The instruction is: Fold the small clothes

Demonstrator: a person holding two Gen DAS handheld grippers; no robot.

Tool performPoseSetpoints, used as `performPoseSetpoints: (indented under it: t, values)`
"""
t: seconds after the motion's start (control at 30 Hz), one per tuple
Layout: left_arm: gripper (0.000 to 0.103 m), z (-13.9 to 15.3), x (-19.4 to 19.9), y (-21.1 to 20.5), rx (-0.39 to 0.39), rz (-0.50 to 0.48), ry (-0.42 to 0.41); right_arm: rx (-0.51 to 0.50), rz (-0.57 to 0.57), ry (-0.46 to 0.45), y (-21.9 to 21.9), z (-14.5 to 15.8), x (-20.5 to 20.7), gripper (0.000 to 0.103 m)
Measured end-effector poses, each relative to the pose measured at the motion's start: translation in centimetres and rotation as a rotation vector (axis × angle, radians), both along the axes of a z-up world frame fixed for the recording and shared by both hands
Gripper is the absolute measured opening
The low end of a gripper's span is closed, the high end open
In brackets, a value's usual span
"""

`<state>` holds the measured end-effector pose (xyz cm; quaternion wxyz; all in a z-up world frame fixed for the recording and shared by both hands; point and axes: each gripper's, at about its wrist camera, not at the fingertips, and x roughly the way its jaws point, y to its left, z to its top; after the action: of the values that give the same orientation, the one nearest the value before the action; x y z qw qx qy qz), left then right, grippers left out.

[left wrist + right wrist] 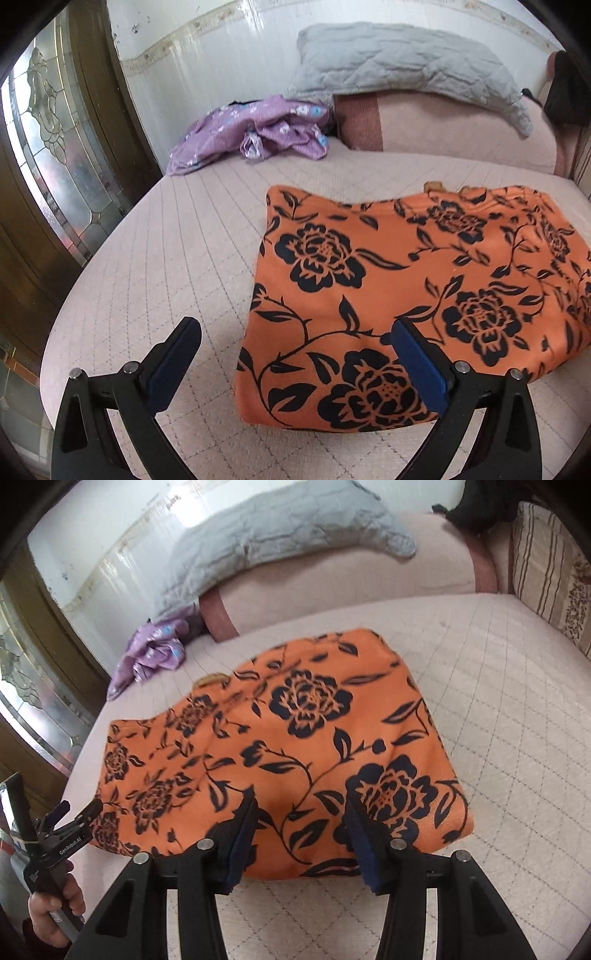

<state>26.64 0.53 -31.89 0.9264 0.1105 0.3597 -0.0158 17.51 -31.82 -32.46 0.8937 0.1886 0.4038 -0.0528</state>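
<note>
Here the orange black-flowered folded cloth (388, 295) lies flat on the pale quilted bed cover (166, 240). The left gripper (295, 332) gapes wide over its near-left corner; the right gripper (301, 808), jaws apart, hovers above its near edge, pinching nothing.

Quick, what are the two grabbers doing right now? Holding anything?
Left hand-held gripper: open, holding nothing.
Right hand-held gripper: open over the orange floral cloth, not gripping it.

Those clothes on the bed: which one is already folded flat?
The orange garment with black flowers, lying flat as a neat rectangle nearest the fingers. The purple flowered one sits crumpled by the wall.
</note>
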Motion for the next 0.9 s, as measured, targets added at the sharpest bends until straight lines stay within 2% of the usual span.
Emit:
performPoseSetpoints:
  t: [0.17,0.6,0.8,0.9]
  values:
    - [0.102,1.2,-0.8,0.1,-0.015,-0.014,-0.033,0.011,0.01,-0.022,0.1,0.6,-0.5,0.053]
    - [0.102,1.9,-0.9,0.1,-0.031,-0.033,-0.042,0.017,0.031,-0.008,0.9,-0.1,-0.5,0.053]
    - [0.102,2.0,-1.6,-0.2,-0.035,-0.043,-0.038,0.033,0.015,-0.01,0.8,0.0,-1.0,0.053]
    - [0.102,1.6,-1.8,-0.4,-0.042,-0.062,-0.007,0.052,0.007,0.004,0.5,0.0,-1.4,0.053]
